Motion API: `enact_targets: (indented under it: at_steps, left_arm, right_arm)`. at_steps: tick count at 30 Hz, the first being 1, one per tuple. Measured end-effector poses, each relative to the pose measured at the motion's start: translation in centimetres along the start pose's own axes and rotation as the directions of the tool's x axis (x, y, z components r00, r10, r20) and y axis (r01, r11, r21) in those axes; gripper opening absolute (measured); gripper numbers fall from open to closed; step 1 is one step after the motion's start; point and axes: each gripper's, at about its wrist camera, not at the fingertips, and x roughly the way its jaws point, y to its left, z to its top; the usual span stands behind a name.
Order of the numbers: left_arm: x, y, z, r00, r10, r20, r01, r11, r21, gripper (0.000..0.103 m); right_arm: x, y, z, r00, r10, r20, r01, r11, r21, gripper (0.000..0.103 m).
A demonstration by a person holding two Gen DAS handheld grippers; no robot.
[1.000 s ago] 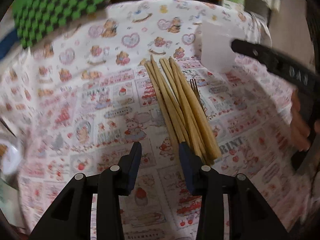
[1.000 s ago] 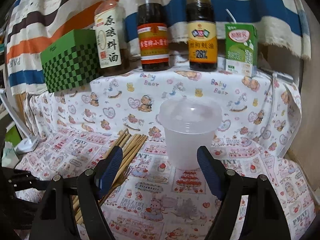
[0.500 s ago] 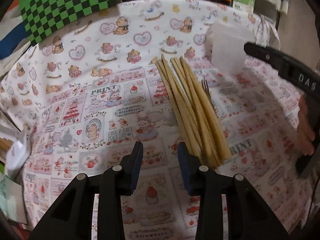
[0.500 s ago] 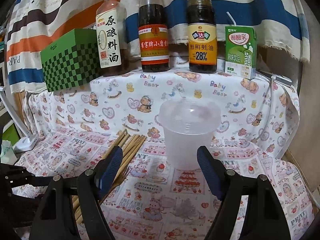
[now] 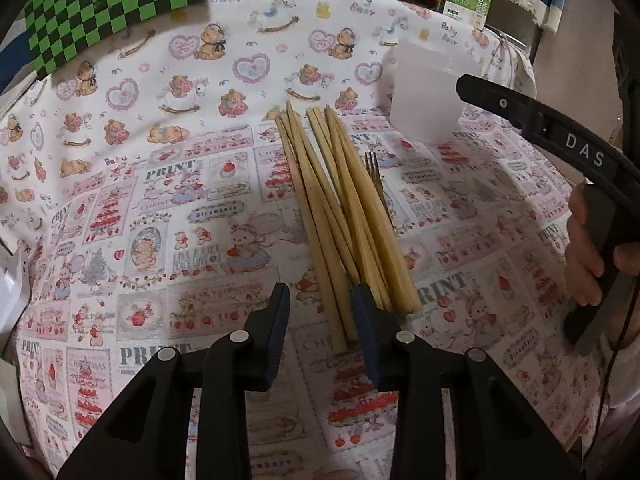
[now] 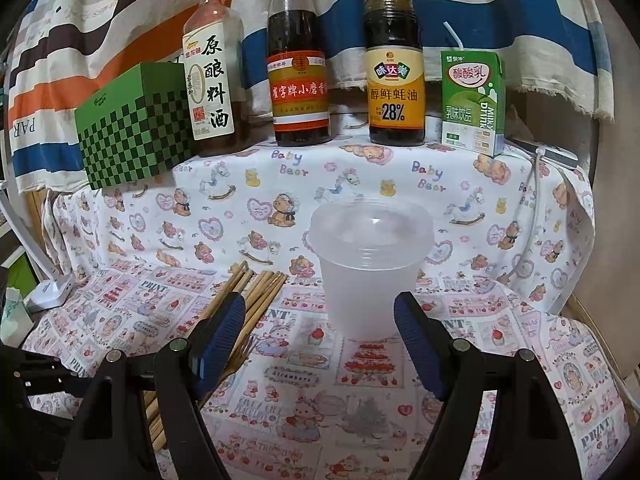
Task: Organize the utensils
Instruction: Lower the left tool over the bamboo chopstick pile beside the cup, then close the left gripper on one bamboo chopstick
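Note:
Several wooden chopsticks [image 5: 344,208] lie in a loose bundle on the printed cloth, with a metal fork [image 5: 378,184] beside them on the right. My left gripper [image 5: 320,304] is open and empty, hovering over the chopsticks' near ends. A translucent plastic cup [image 6: 370,272] stands upright just past my open, empty right gripper [image 6: 320,320], centred between its fingers. The cup [image 5: 430,92] and the right gripper's arm [image 5: 560,136] also show in the left wrist view. The chopsticks [image 6: 256,292] and fork [image 6: 240,356] lie left of the cup.
Three sauce bottles [image 6: 298,76], a green milk carton [image 6: 472,100] and a green checkered box [image 6: 132,128] stand along the raised back ledge. A white cable [image 6: 532,240] hangs at the right. A white object [image 6: 48,292] sits at the left edge.
The left gripper has pulled back and tilted up, so more of the cloth and back ledge shows. The right gripper has barely moved. Both stay open.

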Motion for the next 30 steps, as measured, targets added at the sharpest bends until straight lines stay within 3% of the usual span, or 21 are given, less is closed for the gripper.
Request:
enact_targets:
  at_steps: [3,10,11,14,19,25,30]
  left_arm:
    - [0.4,-0.6,-0.3,0.992,0.126,0.016,-0.127,0.991,0.043,0.028]
    - [0.5,1.7,0.2,0.998,0.063,-0.005,-0.063,0.997,-0.053,0.022]
    - [0.6,2.0,0.2,0.998,0.068,0.001,-0.068,0.996,-0.061,0.014]
    - [0.2,2.4,0.2,0.995,0.086,0.049,-0.083,0.995,-0.061,0.014]
    - [-0.7,3.4,0.6,0.996,0.030,0.080,-0.021,0.994,-0.106,0.014]
    - [0.3,3.0,0.6,0.986,0.152,0.067,-0.151,0.988,-0.017,0.014]
    - [0.2,3.1,0.5,0.989,0.135,0.058,-0.135,0.991,-0.005,0.014]
  right_arm:
    - [0.1,0.0,0.0,1.000,-0.002,-0.005,0.002,1.000,0.002,0.079]
    - [0.2,0.0,0.0,1.000,-0.005,-0.007,0.005,1.000,-0.001,0.079]
    - [0.1,0.0,0.0,1.000,-0.003,-0.009,0.003,1.000,-0.001,0.079]
    - [0.5,0.0,0.0,0.999,0.015,-0.039,-0.015,1.000,0.002,0.079]
    - [0.5,-0.1,-0.1,0.999,0.014,-0.046,-0.013,1.000,0.015,0.079]
    - [0.3,-0.1,-0.1,0.999,0.014,-0.039,-0.013,1.000,0.014,0.079]
    - [0.5,-0.1,-0.2,0.999,0.021,-0.051,-0.020,1.000,0.016,0.079]
